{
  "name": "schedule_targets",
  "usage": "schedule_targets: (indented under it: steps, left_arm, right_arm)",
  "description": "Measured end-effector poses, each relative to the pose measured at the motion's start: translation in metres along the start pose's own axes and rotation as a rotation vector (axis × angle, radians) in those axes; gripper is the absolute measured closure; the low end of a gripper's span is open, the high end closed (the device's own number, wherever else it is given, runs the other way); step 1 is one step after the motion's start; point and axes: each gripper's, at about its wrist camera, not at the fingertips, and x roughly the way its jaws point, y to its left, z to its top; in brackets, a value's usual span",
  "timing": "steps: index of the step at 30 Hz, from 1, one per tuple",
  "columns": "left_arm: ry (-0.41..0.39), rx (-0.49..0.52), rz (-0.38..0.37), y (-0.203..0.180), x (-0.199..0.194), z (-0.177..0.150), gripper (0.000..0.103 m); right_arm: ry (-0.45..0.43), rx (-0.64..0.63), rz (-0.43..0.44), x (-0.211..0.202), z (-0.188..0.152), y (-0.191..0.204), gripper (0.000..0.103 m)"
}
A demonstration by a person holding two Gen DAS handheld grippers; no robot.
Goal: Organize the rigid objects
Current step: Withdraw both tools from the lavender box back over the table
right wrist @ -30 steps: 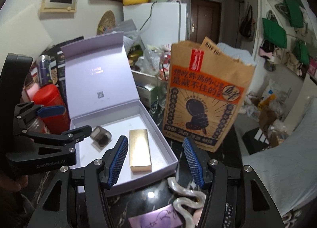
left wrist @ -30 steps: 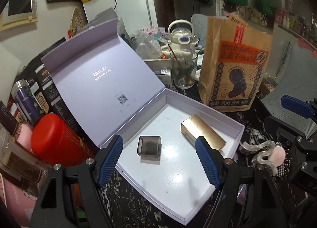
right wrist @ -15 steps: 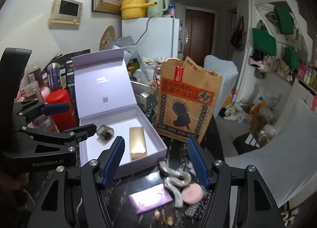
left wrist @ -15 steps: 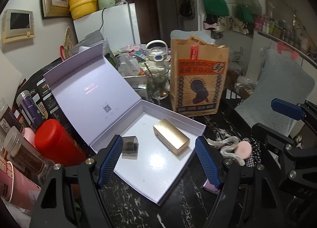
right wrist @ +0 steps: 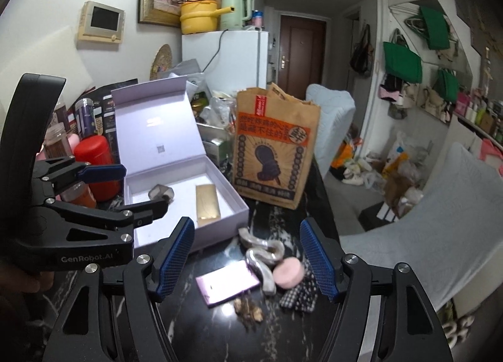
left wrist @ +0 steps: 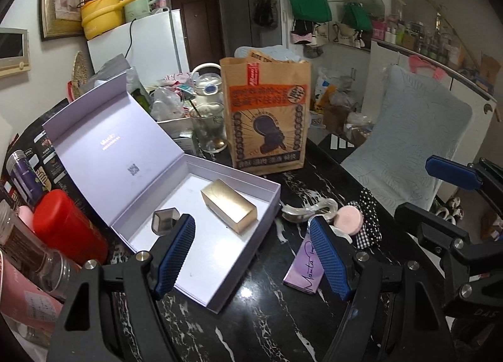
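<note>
An open lilac box lies on the black marble table with its lid up. In it lie a gold bar-shaped box and a small smoky grey case. To its right on the table lie a silver wavy clip, a pink round puck, a lilac card and a checked cloth. My left gripper is open and empty above the box's near edge. My right gripper is open and empty above the loose items.
A brown paper bag stands behind the box. A red canister, jars and a bottle crowd the left edge. A glass and kettle stand at the back. A padded chair is at the right.
Both grippers have pulled back and risen away from the box, so more of the table and room shows. Both stay open and empty. The objects have not moved.
</note>
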Motion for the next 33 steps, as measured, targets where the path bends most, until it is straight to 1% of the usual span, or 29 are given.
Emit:
schedule_targets:
  steps: [7,12,19,25,33]
  left_arm:
    - [0.031,0.017,-0.027,-0.013,0.009,-0.013,0.028]
    - [0.070,0.012,-0.040,-0.014,0.021,-0.022,0.028]
    - [0.097,0.041,-0.057,-0.020,0.034,-0.035,0.028]
    - [0.127,0.031,-0.117,-0.024,0.048,-0.042,0.028]
    - [0.186,0.040,-0.150,-0.031,0.072,-0.057,0.028]
  right_arm:
    - [0.033,0.054,-0.006,-0.002,-0.024,-0.014,0.033]
    - [0.058,0.076,-0.004,0.001,-0.040,-0.020,0.033]
    - [0.081,0.087,-0.004,0.005,-0.059,-0.025,0.033]
    - [0.119,0.120,0.026,0.016,-0.075,-0.030,0.033]
    - [0.167,0.146,0.050,0.031,-0.092,-0.037,0.033]
